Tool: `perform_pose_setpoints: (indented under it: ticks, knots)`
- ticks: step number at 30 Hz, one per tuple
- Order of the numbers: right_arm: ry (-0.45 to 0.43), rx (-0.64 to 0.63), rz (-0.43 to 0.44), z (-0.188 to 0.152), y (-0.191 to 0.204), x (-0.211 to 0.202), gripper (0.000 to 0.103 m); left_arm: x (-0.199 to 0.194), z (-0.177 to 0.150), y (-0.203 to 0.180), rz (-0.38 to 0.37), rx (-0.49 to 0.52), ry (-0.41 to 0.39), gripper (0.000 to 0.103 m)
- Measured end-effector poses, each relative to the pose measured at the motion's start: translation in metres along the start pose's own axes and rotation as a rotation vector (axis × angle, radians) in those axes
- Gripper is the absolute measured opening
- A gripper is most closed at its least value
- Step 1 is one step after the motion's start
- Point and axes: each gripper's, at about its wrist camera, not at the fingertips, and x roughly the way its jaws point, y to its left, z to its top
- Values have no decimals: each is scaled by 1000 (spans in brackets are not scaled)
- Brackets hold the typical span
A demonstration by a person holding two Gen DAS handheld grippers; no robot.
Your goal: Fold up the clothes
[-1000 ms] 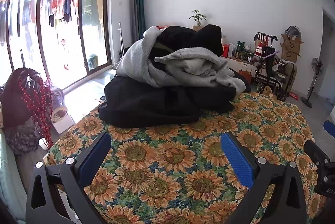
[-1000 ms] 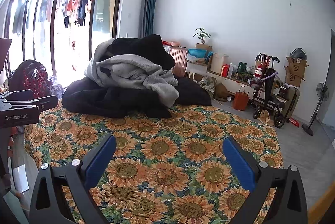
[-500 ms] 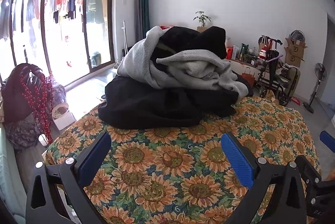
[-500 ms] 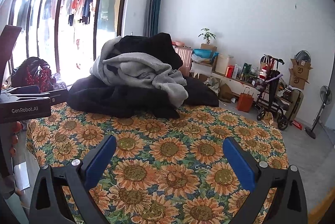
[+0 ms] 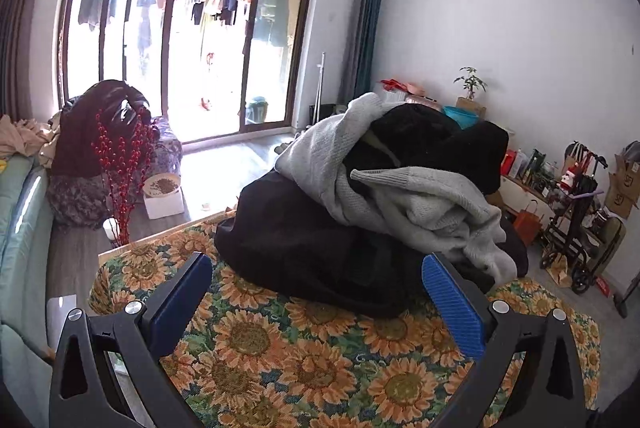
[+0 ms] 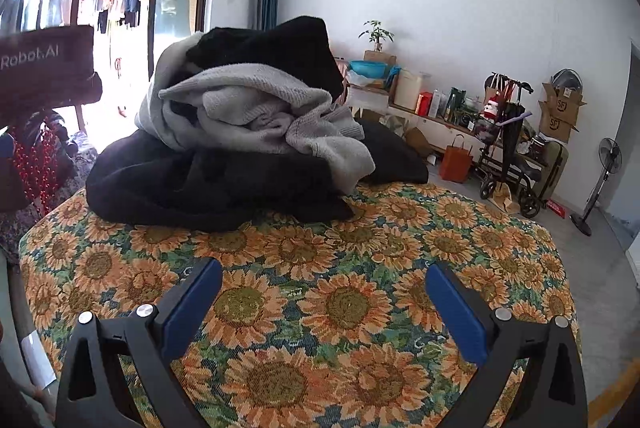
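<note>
I moved closer to the clothes pile. It looks soft; I'd grab the grey sweater at 12 o'clock. Both fingers are spread wide, holding nothing.

Black garment mostly buried under grey sweater; left gripper body cropped by frame edge.

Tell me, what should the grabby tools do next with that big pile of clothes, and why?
Probably reach the left tool forward to pinch the grey sweater. Both tools are open and empty, the right tool farther back over the sunflower cloth. The sweater lies draped high on the pile over the black garment, so it should lift off first.
</note>
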Motion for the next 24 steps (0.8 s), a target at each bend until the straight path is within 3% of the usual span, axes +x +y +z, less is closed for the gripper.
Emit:
perform_pose_setpoints:
  ticks: [4, 11, 17, 20, 22, 24]
  knots:
    - [-2, -16, 72, 11, 14, 19, 103, 18, 7, -1, 56, -33, 4, 103]
    - [10, -20, 129, 27, 42, 55, 103, 39, 27, 8, 170, -77, -69, 103]
    - [77, -83, -79, 23, 71, 82, 103, 50, 35, 0, 322, -14, -185, 103]
    - [86, -98, -105, 20, 78, 83, 103, 43, 32, -4, 363, 16, -275, 103]
    - [90, -83, -95, 19, 77, 81, 103, 41, 32, -4, 355, 13, -293, 103]
    - [92, -90, -105, 16, 77, 77, 103, 39, 32, -4, 404, 17, -324, 103]
